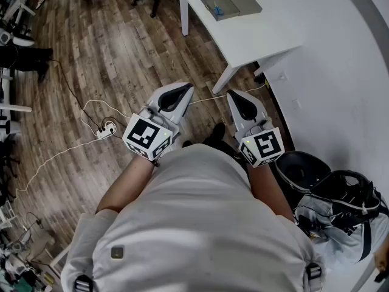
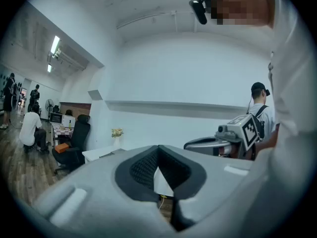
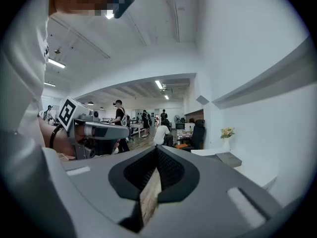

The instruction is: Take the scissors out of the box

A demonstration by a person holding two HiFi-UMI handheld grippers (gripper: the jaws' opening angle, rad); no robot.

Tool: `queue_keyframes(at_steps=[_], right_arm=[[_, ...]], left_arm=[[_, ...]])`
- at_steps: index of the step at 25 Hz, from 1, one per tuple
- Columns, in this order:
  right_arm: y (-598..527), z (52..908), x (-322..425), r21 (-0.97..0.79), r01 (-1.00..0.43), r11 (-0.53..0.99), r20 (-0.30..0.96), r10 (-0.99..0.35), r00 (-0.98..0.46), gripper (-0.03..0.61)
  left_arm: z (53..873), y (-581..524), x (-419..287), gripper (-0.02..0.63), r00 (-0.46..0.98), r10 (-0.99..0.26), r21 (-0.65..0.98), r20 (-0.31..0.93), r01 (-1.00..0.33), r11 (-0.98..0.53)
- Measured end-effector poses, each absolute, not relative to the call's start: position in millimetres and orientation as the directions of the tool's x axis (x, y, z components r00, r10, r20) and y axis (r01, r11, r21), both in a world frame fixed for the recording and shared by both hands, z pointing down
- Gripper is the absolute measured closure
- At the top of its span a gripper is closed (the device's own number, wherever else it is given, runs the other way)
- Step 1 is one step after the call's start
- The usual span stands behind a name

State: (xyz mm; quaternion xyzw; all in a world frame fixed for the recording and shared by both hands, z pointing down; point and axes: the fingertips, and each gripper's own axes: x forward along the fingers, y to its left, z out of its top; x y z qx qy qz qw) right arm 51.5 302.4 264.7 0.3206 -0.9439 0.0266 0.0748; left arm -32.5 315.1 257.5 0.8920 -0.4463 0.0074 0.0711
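Grey and flat, the box (image 1: pixel 239 0) lies on the white desk (image 1: pixel 267 32) at the top of the head view, with a small blue thing (image 1: pixel 217 8) in its left half; it is too small there to tell whether it is the scissors. The box is well apart from both tongs, which are held close to the person's body over the wooden floor (image 1: pixel 91 53) and point roughly toward the desk. The left tongs (image 1: pixel 184 88) and the right tongs (image 1: pixel 233 93) sit side by side, near each other but not touching, each with its marker cube toward the person. In the left gripper view the left tongs (image 2: pixel 158 148) are closed, the dark pads meeting at the tips, with nothing between them and only a narrow slit lower down. In the right gripper view the right tongs (image 3: pixel 157 150) are likewise fully closed and hold nothing; the box (image 3: pixel 229 158) shows far off to their right on the desk's edge. A white power strip (image 1: pixel 107 128) with its cable lies on the floor to the left of the left tongs.
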Motion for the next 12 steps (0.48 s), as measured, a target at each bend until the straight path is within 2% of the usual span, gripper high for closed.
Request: queue_keyframes(at_steps=[12], right_arm=[[269,277,68,-0.031,-0.598,0.801,0.173,-0.585,-0.793,0.568]], left_arm=[[268,282,-18,0.612,0.589,-0.801,0.137,0.104,-0.806,-0.576]])
